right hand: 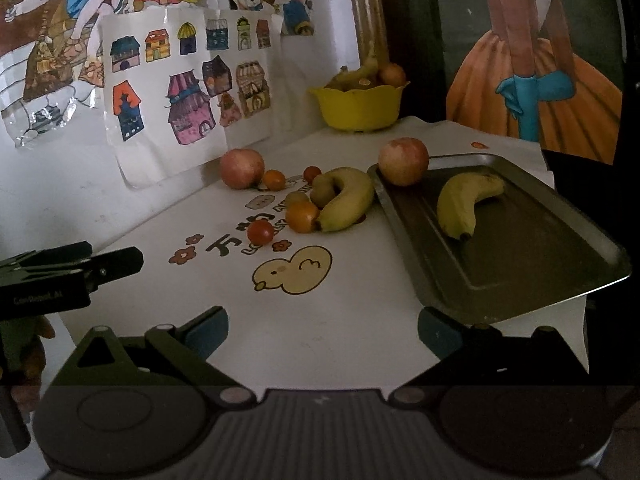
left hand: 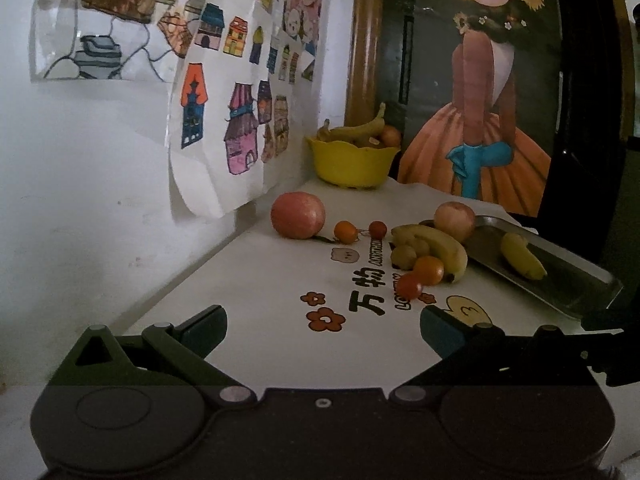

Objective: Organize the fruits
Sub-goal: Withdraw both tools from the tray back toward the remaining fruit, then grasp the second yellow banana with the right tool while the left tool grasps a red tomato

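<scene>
One banana (right hand: 464,200) and an apple (right hand: 403,161) lie in the metal tray (right hand: 520,280); a second banana (right hand: 347,202), another apple (right hand: 241,168) and small round fruits (right hand: 302,216) rest on the white worktop (right hand: 340,320) beside it. A yellow bowl (right hand: 362,106) stands behind. Left tool (left hand: 323,330) and right tool (right hand: 323,330) hover spread and empty.

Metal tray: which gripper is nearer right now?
Right. The right gripper has one fingertip at the metal tray's near edge. The left gripper sits further to the tray's left, over the printed cloth. Both open and empty.
</scene>
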`<state>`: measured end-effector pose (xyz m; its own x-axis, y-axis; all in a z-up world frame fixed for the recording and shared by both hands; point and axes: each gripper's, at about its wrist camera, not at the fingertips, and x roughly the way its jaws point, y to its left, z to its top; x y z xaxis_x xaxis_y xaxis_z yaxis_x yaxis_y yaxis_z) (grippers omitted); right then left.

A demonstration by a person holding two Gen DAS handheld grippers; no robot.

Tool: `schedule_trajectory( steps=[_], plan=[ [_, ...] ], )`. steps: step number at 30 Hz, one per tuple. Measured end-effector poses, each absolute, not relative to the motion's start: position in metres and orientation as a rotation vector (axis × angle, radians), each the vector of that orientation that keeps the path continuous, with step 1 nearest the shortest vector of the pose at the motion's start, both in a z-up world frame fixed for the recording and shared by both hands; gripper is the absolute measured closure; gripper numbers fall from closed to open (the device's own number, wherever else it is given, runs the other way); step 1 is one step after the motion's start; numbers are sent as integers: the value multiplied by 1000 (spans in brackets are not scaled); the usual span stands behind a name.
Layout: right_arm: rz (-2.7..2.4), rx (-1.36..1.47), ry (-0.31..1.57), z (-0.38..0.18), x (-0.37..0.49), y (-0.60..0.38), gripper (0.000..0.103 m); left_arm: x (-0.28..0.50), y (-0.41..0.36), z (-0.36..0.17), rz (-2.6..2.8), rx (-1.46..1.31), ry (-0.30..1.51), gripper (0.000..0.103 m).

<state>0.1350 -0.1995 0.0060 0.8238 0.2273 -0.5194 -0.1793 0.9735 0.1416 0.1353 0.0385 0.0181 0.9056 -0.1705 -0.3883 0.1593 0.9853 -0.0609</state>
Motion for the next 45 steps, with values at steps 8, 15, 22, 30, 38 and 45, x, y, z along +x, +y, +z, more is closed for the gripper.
schedule_trajectory(
  steps=[8, 15, 22, 30, 38, 45],
  plan=[
    [205, 80, 562, 9, 154, -202, 0, 152, 32, 14, -195, -14, 418, 1],
    [238, 123, 568, 24, 186, -212, 0, 166, 23, 17, -230, 27, 415, 1],
    [317, 187, 602, 35, 239, -204, 4, 185, 5, 17, -279, 39, 435, 1],
    [259, 169, 635, 32, 285, -189, 19, 205, -6, 13, -287, 16, 469, 1],
    [213, 223, 666, 19, 301, -199, 40, 217, -22, 13, -317, 19, 482, 8],
    [196, 244, 684, 10, 309, -203, 47, 226, -27, 8, -313, 1, 518, 19]
  ],
)
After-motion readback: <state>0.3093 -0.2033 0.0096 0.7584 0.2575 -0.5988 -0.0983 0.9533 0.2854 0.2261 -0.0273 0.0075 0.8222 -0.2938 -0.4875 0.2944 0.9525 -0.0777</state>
